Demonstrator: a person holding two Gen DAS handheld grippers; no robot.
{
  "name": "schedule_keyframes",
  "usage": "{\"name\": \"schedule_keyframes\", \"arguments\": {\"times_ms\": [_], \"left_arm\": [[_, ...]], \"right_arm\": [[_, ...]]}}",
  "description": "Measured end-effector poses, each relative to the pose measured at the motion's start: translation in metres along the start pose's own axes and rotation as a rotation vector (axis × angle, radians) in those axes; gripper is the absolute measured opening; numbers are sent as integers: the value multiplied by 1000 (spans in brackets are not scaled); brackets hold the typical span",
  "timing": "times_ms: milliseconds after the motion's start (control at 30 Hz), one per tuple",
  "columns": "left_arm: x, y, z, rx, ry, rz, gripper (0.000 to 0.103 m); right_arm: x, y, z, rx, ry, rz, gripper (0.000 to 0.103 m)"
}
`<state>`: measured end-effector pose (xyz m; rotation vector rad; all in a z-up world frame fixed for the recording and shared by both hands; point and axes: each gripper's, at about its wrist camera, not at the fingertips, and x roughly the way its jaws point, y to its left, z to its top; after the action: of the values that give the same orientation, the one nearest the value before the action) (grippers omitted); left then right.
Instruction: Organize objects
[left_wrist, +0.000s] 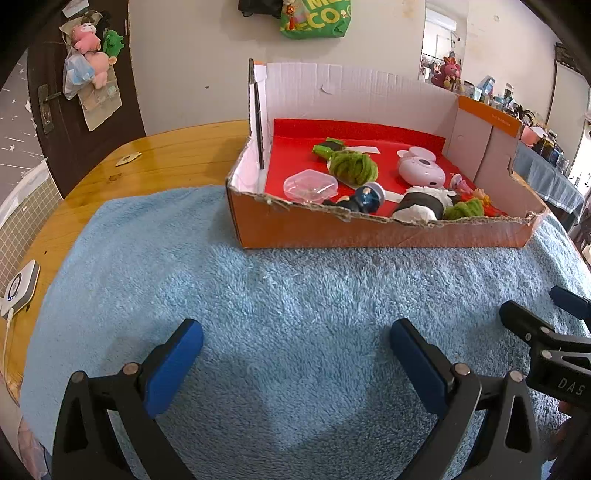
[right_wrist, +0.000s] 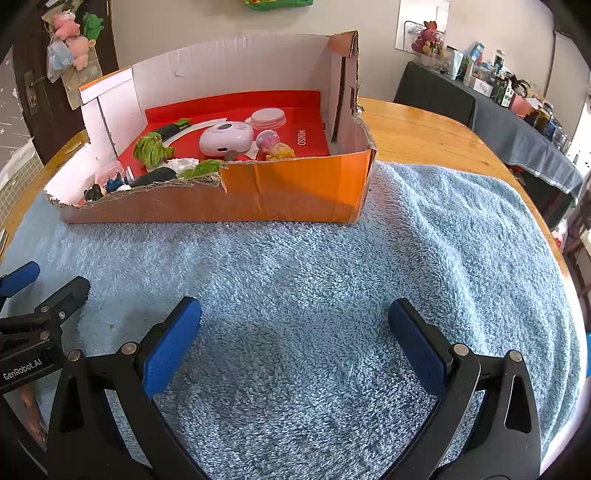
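Closest thing is the left gripper (left_wrist: 295, 354), blue pads spread wide with nothing between them, hovering over the fluffy blue towel (left_wrist: 295, 288). The right gripper (right_wrist: 295, 332) is the same deal, spread and empty, just beside it. The orange cardboard box (left_wrist: 369, 229) sits on the towel up around 12 to 1 o'clock, with everything already inside: a clear plastic case (left_wrist: 310, 185), green yarn bundle (left_wrist: 354, 168), pink gadget (left_wrist: 421, 170) and little figurines (right_wrist: 279, 148).
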<state>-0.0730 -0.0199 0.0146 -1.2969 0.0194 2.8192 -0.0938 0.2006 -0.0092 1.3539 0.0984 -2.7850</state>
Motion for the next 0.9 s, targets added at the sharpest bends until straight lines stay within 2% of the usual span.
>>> {"name": "schedule_keyframes", "arguments": {"times_ms": [900], "left_arm": [[0,-1,-1,-3,-3,6,103]], "right_arm": [[0,0,-1,-1,-1,0,103]]}}
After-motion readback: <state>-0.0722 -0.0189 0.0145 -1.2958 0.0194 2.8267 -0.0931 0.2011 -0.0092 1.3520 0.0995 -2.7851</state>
